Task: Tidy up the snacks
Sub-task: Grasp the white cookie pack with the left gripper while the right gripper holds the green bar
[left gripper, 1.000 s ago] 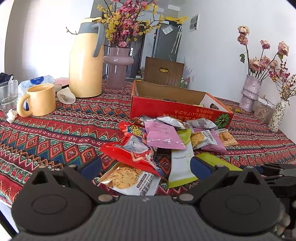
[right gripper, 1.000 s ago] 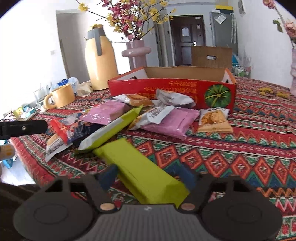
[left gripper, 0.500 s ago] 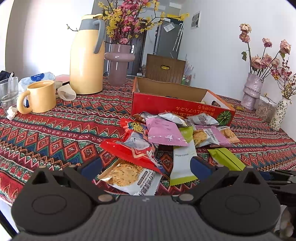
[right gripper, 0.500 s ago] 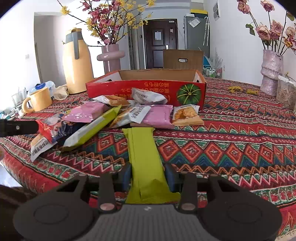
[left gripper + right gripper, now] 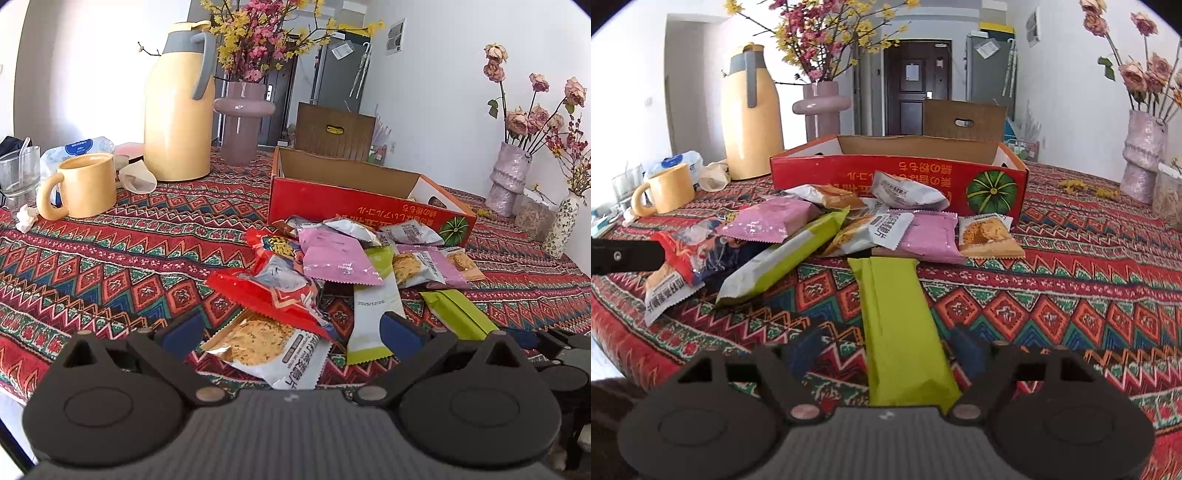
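- Right gripper (image 5: 886, 349) is standing with its jaws spread wide after just opening; the blue pads are sitting clear on either side of the lime-green snack bar (image 5: 897, 321), neither one pressing on it.
- Lime-green snack bar is lying flat on the patterned tablecloth (image 5: 1071, 295), running lengthwise between the jaws, its near end reaching back under the gripper body and its far end pointing at the snack pile.
- Left gripper (image 5: 291, 326) is hovering with its jaws released as well, gripping nothing; a cracker packet (image 5: 266, 347) with a white end is lying on the cloth between its blue pads, not touched by either.
- Just past that packet, a red crinkled packet (image 5: 273, 291) is overlapping it, and a long white-and-green wrapper (image 5: 373, 306) is lying beside the left gripper's right-hand pad.
- Farther on, two pink packets (image 5: 775, 221) and several small silver and white packets are heaped together, one cracker packet with an orange picture (image 5: 988, 236) sitting at the pile's right edge.
- Behind the pile, the red cardboard box (image 5: 897, 177) is standing open, the rearmost packets resting against its front wall.
- Beyond, on the left, a yellow mug (image 5: 86, 186), a yellow thermos jug (image 5: 177, 114) and a mauve vase (image 5: 242, 118) of pink and yellow blossom are lining the back of the table.
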Tool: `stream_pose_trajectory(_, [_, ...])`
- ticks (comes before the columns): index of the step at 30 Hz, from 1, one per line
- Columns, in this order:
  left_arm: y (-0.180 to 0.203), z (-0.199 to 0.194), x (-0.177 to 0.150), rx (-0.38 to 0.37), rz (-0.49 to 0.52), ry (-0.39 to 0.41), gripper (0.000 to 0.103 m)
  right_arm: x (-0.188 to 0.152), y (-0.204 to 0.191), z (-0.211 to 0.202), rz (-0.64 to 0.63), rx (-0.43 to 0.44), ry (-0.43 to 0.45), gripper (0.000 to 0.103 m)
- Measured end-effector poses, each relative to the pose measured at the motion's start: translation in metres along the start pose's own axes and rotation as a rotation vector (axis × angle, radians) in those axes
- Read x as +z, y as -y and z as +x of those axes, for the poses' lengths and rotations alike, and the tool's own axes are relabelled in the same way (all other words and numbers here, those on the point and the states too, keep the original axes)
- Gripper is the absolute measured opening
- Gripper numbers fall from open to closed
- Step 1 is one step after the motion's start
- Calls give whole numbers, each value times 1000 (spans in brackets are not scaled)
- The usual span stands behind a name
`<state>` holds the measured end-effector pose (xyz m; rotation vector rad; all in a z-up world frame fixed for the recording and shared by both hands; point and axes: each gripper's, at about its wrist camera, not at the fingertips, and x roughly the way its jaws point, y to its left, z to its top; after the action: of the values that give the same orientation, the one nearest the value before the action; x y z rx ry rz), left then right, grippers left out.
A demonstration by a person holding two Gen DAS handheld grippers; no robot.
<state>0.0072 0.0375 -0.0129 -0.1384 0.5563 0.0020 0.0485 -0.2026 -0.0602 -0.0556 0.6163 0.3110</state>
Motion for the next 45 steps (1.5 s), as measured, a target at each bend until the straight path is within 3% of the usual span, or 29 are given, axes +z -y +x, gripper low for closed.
stream_pose_trajectory(3, [-2,2,-1,8,0,-9,103,-1,-1,-1,2,2,6,82])
stream_pose_trajectory(5, [-4,4,-3,14,2,-17,103,-2,-1,-3,5,-21,19,68])
stream_pose_trajectory(6, [-4,5,-3,19,7,-23,103,-2,0,-4,6,-18,27,48])
stream_pose_trajectory(7, [-4,6,-4,23,12,-28,103,-1,1,-6,11,-17,31,35])
stream_pose_trajectory(8, [-4,8,-5,27,19,-35,103,-1,4,-9,24,1,36,34])
stream_pose_trajectory(13, [-5,22,-9,44,54,-79,103,-5,14,-24,47,-46,102,33])
stream_pose_trajectory(19, [-3,46,-13,74,98,-137,103,-12,30,-21,86,-79,87,33])
stream_pose_trajectory(40, [-1,53,-10,85,119,-126,103,-12,25,-13,74,-80,71,41])
stream_pose_trajectory(45, [-1,48,-11,66,118,-108,90,-10,22,-10,70,-80,67,45])
